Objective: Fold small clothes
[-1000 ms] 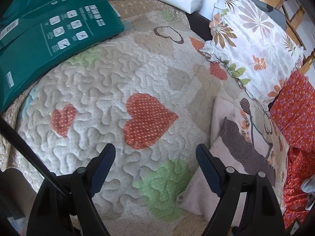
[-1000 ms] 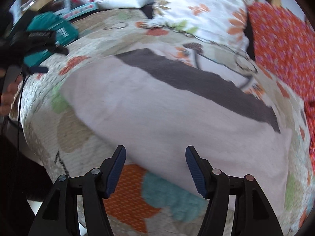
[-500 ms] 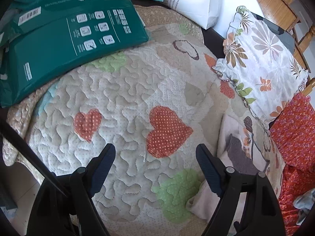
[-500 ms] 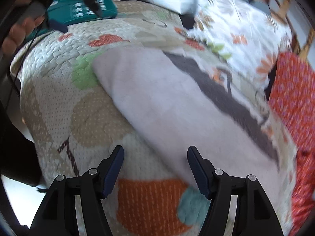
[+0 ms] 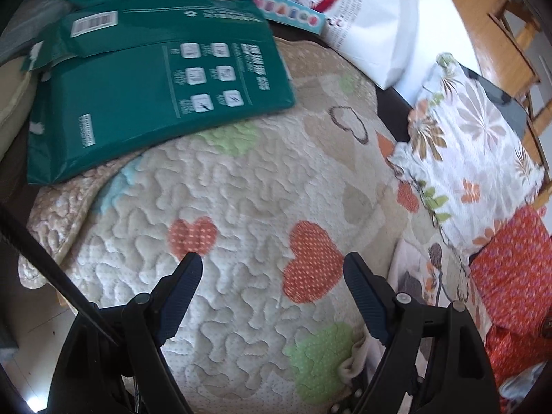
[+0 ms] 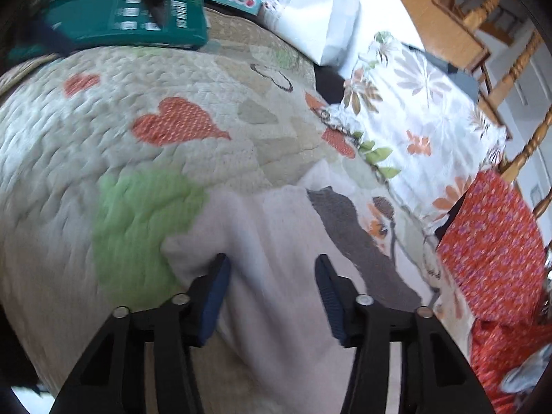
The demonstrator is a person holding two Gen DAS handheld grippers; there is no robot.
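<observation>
A pale pink small garment (image 6: pixel 276 227) with a dark grey band (image 6: pixel 362 248) lies flat on the quilted heart-pattern cover (image 6: pixel 172 145). My right gripper (image 6: pixel 270 272) is open just above it, one finger near its left edge. In the left wrist view the garment (image 5: pixel 407 276) shows only at the lower right, partly behind my right finger. My left gripper (image 5: pixel 272 272) is open and empty above the quilt (image 5: pixel 241 207), apart from the garment.
A green package (image 5: pixel 145 79) lies at the back left of the quilt. A white bag (image 5: pixel 365 17) stands behind it. A floral pillow (image 5: pixel 465 145) and red patterned cloth (image 5: pixel 514 276) lie to the right. Wooden chairs (image 6: pixel 500 17) stand beyond.
The left gripper has pulled back and left, so the garment now sits at the view's edge. The right gripper swung round over the garment's left part. Both stayed open.
</observation>
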